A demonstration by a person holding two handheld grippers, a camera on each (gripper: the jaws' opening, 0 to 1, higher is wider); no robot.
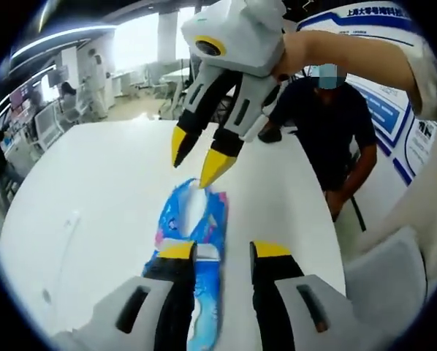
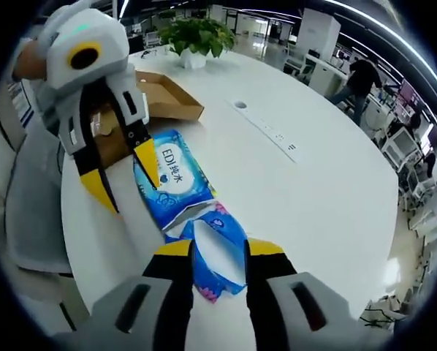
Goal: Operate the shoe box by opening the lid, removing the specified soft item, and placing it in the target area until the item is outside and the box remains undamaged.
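Your tissue pack [image 2: 180,191] lies flat on the white surface [image 2: 306,183], out of the open box [image 2: 156,99] sitting at 11 o'clock in the right gripper view. Your right gripper [image 2: 220,252] has its fingers closed on the pack's near end; your left gripper [image 1: 224,252] stands released, one finger over the pack [image 1: 193,241]. Let go gently, lift straight up, and keep both clear of the box.
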